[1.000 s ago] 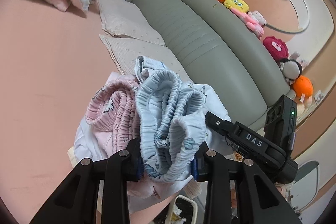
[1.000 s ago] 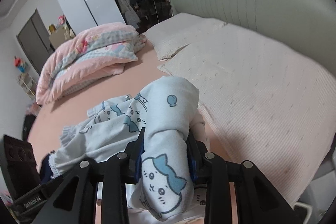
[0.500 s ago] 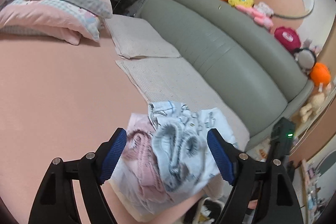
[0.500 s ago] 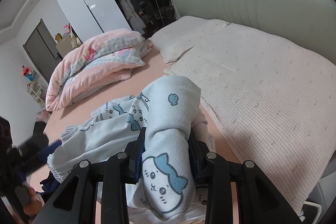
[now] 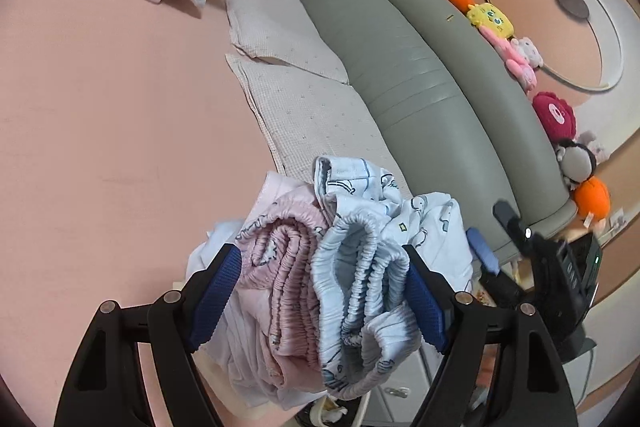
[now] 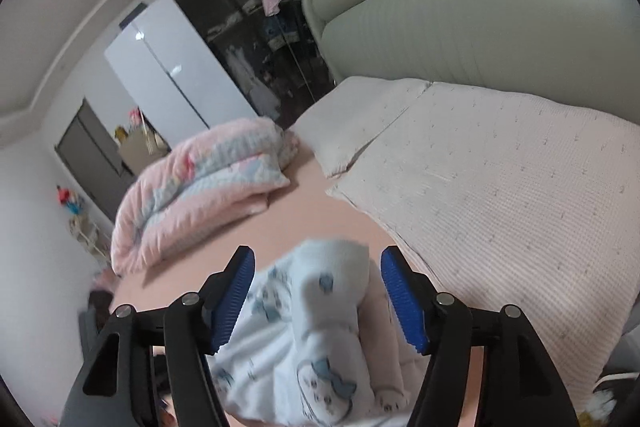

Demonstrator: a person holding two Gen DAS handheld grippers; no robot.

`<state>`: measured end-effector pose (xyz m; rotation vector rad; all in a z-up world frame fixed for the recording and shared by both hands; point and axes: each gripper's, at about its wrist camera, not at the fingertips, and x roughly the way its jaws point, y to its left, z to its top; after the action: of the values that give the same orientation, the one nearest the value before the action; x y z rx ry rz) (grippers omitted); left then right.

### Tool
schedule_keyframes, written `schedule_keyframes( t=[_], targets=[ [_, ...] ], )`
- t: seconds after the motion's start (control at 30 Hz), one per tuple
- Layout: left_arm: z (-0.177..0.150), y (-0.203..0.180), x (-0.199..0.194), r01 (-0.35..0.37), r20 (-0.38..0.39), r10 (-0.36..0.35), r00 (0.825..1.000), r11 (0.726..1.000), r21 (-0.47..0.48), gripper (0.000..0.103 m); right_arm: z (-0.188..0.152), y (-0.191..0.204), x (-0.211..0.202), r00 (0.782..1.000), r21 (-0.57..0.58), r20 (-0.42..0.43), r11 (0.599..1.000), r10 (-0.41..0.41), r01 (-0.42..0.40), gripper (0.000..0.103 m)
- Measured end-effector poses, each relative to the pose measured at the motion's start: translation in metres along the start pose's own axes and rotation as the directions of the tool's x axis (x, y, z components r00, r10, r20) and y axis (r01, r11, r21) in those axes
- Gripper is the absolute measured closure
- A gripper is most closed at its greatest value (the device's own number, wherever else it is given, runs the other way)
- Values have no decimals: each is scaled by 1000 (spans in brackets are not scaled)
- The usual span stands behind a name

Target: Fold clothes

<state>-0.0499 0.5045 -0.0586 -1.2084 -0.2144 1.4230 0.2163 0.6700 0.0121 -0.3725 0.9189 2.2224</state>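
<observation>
A: Where are the clothes right now?

B: Stacked near the edge of the pink bed [image 5: 100,115], by the quilted pillow [image 5: 316,115]. The light blue pants [image 5: 360,267] with the gathered elastic waistband lie on top, folded against the pink pants [image 5: 280,267] beside them.

A: Is either hand-held gripper gripping them?

B: No. The left hand-held gripper [image 5: 320,297] stands wide, its blue pads on either side of the two waistbands, with no sign of squeezing. The right hand-held gripper [image 6: 318,301] is opening at this moment; the blue cat-print fabric [image 6: 320,339] sits between its jaws, clear of both pads.

A: How will the clothes handle?

B: I'd judge them light, soft and floppy, thin cotton that slumps and unfolds if lifted by one layer. The shirred waistbands are the thickest, grippiest part, so that is where I'd pinch, taking all layers together. The smooth printed end would slip more easily and needs a bite across the fold rather than at a loose edge.
</observation>
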Motion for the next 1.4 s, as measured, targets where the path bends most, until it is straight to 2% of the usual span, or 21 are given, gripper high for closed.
schedule_keyframes(
  t=[0.1,0.17,0.2,0.27,0.3,0.5,0.67,0.77,0.9,1.0,1.13,1.27,1.4],
  targets=[
    [1,-7,1,-7,-3,7,1000,1000,24,25,2,7,8,1000,-59,-10,998,-27,26,38],
    [3,-8,2,-18,1,18,1000,999,38,25,-3,13,19,996,-121,-38,990,-81,76,38],
    [3,-8,2,-27,9,27,1000,999,45,24,-5,14,26,991,-144,-63,984,-118,107,38],
    [4,-5,3,-46,18,45,999,997,55,24,-12,13,42,968,-175,-114,963,-225,204,38],
    [3,-3,3,-58,17,57,998,997,56,24,-14,11,46,961,-171,-128,960,-245,222,38],
    [-1,11,5,-77,14,77,997,996,40,24,-24,-8,60,955,-76,-200,975,-219,207,38],
    [0,11,-6,-78,20,78,997,997,24,24,-26,-6,58,968,-80,-175,983,-178,166,38],
    [0,2,-18,-89,40,87,995,995,46,24,-27,-2,46,977,-78,-143,986,-156,146,38],
    [0,-11,-37,-101,87,93,992,991,82,24,-23,21,37,983,-154,-111,979,-148,130,38],
    [4,-14,-44,-89,96,81,992,993,79,24,-19,39,29,979,-225,-94,962,-181,157,37],
    [6,-18,-52,-90,93,82,992,992,91,24,-14,49,21,975,-226,-78,956,-207,185,37],
    [-5,-31,-65,-147,135,122,983,971,187,24,-9,53,13,977,-203,-60,961,-205,189,37],
    [-25,-45,-74,-209,161,166,973,930,304,24,-14,63,-5,981,-225,-25,958,-190,180,33]
  ],
)
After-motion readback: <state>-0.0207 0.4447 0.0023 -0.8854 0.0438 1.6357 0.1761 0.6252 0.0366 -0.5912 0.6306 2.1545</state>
